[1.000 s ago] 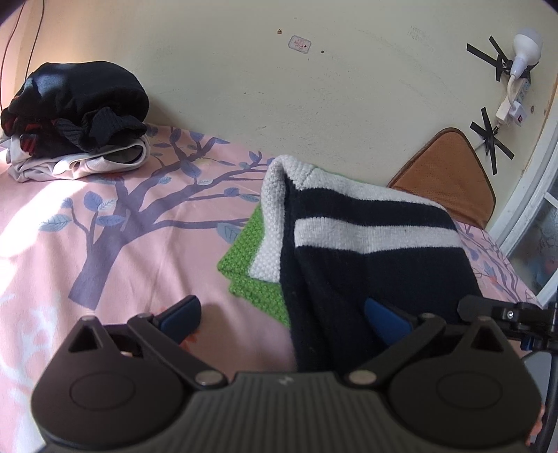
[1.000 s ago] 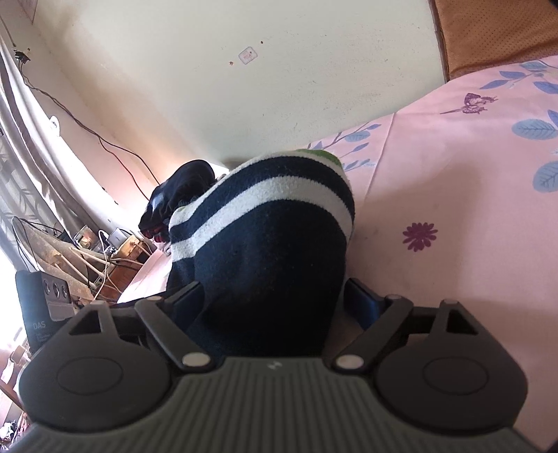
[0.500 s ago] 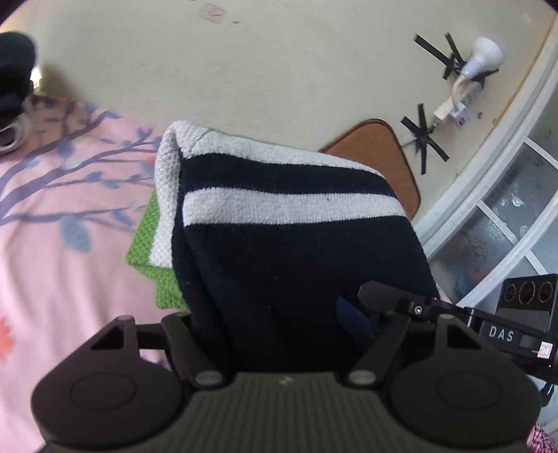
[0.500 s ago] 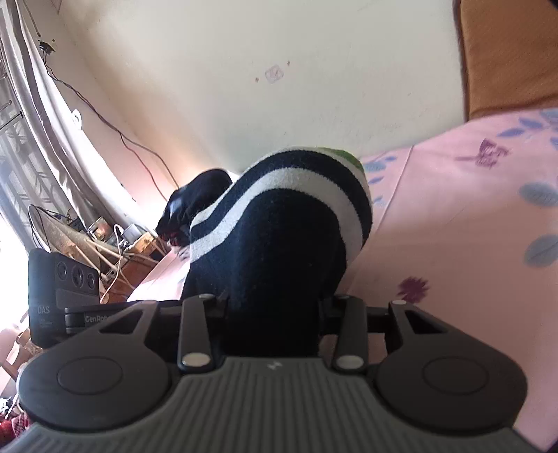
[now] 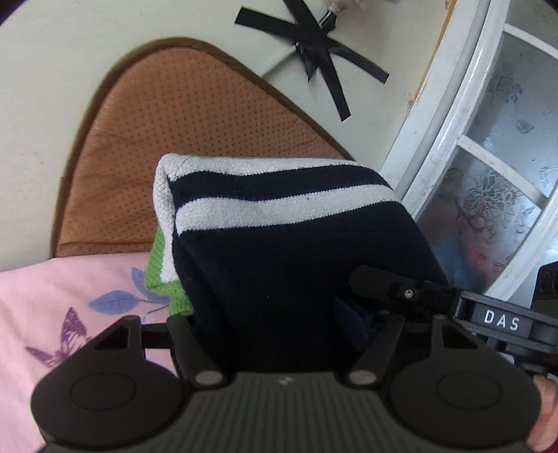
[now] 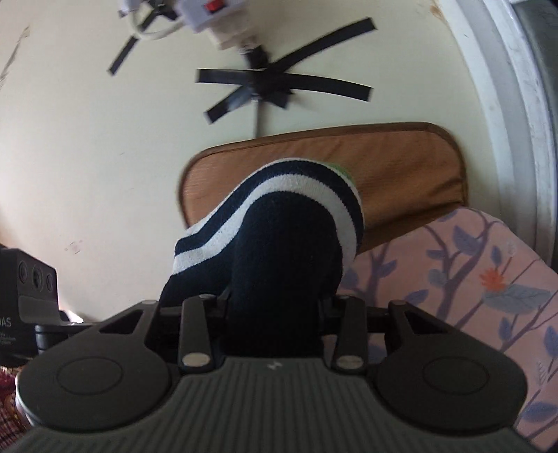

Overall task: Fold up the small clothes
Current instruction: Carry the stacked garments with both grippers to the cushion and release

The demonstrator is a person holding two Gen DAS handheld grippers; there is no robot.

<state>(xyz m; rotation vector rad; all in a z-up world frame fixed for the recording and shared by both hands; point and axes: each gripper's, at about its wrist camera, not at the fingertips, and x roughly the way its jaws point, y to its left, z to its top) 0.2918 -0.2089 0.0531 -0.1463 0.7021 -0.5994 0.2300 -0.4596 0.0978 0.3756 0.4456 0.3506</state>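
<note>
A folded knitted garment (image 5: 279,251), dark navy with white stripes and a green part underneath, is held up off the pink bed. My left gripper (image 5: 279,334) is shut on its near edge. My right gripper (image 6: 275,310) is also shut on the garment (image 6: 286,244), which bulges up between the fingers. The fingertips of both are hidden in the cloth. The right gripper's body (image 5: 495,313) shows at the right in the left wrist view.
A brown perforated cushion (image 5: 167,146) leans on the cream wall behind the garment. The pink bedsheet with a tree print (image 6: 470,278) lies below. A white window frame (image 5: 453,139) stands at the right. Black tape crosses and a power strip (image 6: 223,21) are on the wall.
Both grippers closed on the folded garment and lifted it, carrying it right toward the cushion and window. The pile of dark clothes has left both views.
</note>
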